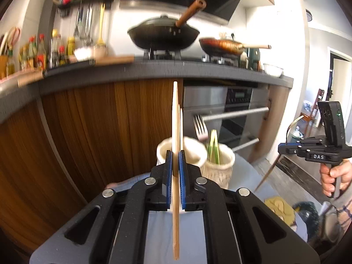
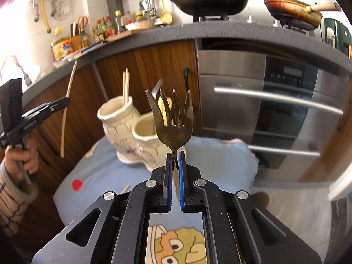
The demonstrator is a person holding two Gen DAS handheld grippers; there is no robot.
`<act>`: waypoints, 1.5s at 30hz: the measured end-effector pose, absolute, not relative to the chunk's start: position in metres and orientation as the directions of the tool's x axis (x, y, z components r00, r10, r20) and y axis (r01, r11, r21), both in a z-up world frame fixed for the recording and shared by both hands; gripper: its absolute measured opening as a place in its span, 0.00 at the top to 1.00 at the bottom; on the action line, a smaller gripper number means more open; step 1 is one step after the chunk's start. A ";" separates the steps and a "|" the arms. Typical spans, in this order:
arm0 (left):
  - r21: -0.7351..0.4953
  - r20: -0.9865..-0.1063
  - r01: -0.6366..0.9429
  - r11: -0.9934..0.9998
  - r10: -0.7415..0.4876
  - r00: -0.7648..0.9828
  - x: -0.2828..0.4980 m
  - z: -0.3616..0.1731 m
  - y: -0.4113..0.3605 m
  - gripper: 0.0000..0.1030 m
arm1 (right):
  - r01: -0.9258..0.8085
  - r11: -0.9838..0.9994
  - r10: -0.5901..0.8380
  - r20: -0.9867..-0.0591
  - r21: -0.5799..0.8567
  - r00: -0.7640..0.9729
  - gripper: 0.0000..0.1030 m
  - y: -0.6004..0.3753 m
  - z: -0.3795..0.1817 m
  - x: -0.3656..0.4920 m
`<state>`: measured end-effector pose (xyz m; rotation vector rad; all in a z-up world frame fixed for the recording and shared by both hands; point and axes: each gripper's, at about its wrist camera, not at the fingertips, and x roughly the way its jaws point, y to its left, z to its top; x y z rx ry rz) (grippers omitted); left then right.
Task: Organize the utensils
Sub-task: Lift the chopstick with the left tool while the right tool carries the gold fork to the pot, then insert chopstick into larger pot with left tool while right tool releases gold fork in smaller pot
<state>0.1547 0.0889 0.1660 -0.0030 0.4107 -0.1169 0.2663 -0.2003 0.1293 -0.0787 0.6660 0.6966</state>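
Observation:
My left gripper [image 1: 175, 154] is shut on a pale wooden chopstick [image 1: 175, 114] that stands upright between its blue pads. Behind it stand two cream ceramic holders [image 1: 198, 154] side by side; the right one holds a fork [image 1: 200, 127] and green-yellow pieces. My right gripper [image 2: 175, 154] is shut on the neck of a brass fork [image 2: 173, 121], tines up. In the right wrist view the left holder [image 2: 116, 118] carries several chopsticks [image 2: 126, 85], and the right holder [image 2: 147, 132] a fork and something yellow. Each gripper shows in the other's view, held up by a hand.
The holders stand on a blue cloth [image 2: 99, 171] with cartoon prints. Behind are wooden cabinet doors [image 1: 88, 121], a steel oven [image 2: 275, 101] with bar handles, and a grey counter [image 1: 154, 68] with pans, bottles and hanging tools. A pale stick [image 2: 125, 188] lies on the cloth.

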 end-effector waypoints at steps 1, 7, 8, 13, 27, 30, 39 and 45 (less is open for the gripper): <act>-0.027 -0.387 0.108 0.994 -0.110 0.915 0.156 0.168 0.088 0.94 | -0.621 0.771 0.574 -0.580 0.144 0.578 0.94 -0.199 0.136 0.266; -0.052 -0.337 0.091 0.994 -0.103 0.936 0.179 0.184 0.084 0.94 | -0.652 0.749 0.601 -0.537 0.118 0.593 0.94 -0.186 0.168 0.267; -0.055 -0.330 0.090 0.994 -0.103 0.938 0.182 0.186 0.083 0.94 | -0.658 0.744 0.605 -0.530 0.112 0.594 0.94 -0.182 0.173 0.267; -0.081 -0.292 0.096 0.992 -0.116 0.949 0.198 0.194 0.080 0.94 | -0.681 0.726 0.627 -0.503 0.100 0.595 0.94 -0.171 0.192 0.268; -0.161 -0.202 0.107 0.981 -0.139 0.969 0.232 0.194 0.079 0.94 | -0.716 0.689 0.680 -0.443 0.111 0.584 0.94 -0.140 0.217 0.285; -0.156 -0.181 0.089 0.984 -0.117 0.977 0.235 0.192 0.081 0.94 | -0.713 0.693 0.675 -0.442 0.106 0.591 0.94 -0.133 0.217 0.292; -0.141 -0.174 0.061 0.988 -0.085 0.981 0.246 0.173 0.082 0.94 | -0.682 0.725 0.641 -0.450 0.093 0.621 0.94 -0.118 0.197 0.308; -0.118 -0.218 0.055 0.991 -0.080 0.973 0.249 0.149 0.079 0.94 | -0.683 0.725 0.633 -0.482 0.092 0.606 0.94 -0.110 0.180 0.316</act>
